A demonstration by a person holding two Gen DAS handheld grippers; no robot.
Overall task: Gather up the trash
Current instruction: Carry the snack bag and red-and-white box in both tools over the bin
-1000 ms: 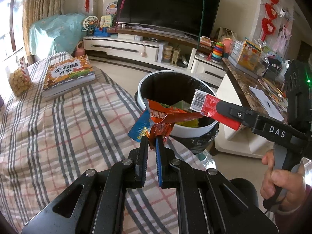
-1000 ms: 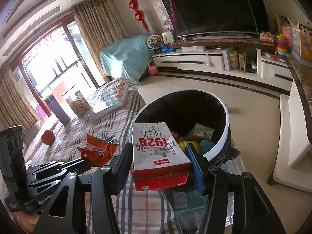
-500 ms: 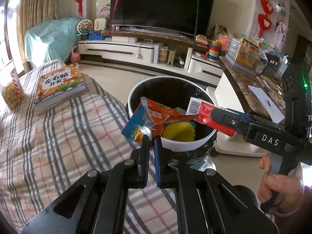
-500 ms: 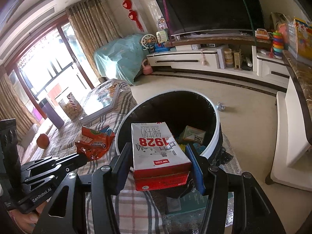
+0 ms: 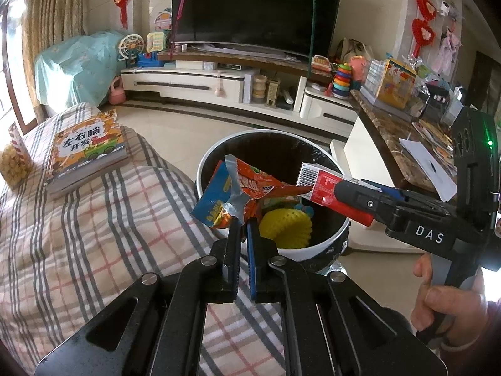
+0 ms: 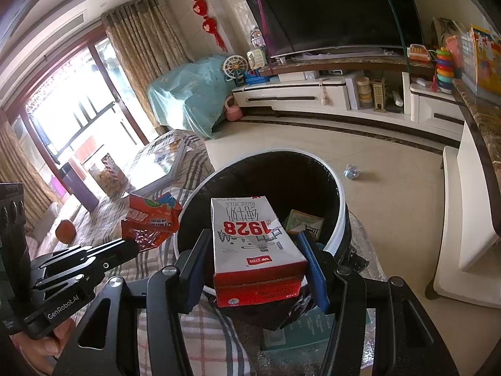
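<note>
Snack jar point(image 5: 11, 164): stands at the far left edge of the plaid cloth, a striped card sticking up beside it.
Book point(image 5: 86, 148): lies flat on the plaid cloth point(image 5: 94, 235), orange cover up, well apart from the bin.
Left gripper point(image 5: 243, 224): jaws nearly together, pinching the bottom edge of the snack wrapper.
Snack wrapper point(image 5: 247, 185): crumpled orange and blue foil, held up over the near left rim of the bin, partly above the cloth edge; in the right wrist view it shows as point(image 6: 150, 219), left of the bin.
Bin point(image 5: 325, 244): round, white rim, black liner, on the floor just beside the cloth-covered surface; a yellow mesh ball point(image 5: 288, 228) and a small green box point(image 6: 302, 222) lie inside.
Right gripper point(image 6: 255, 263): jaws about half apart, blue pads pressing both sides of the milk carton.
Milk carton point(image 6: 250, 238): red and white, held level above the near side of the bin's opening; seen from the left wrist as point(image 5: 325, 186), its barcode end pointing at the wrapper.
Hand point(image 5: 447, 307): wraps the right gripper's handle at lower right.
Floor: a small crumpled scrap point(image 6: 351, 171) lies beyond the bin.
</note>
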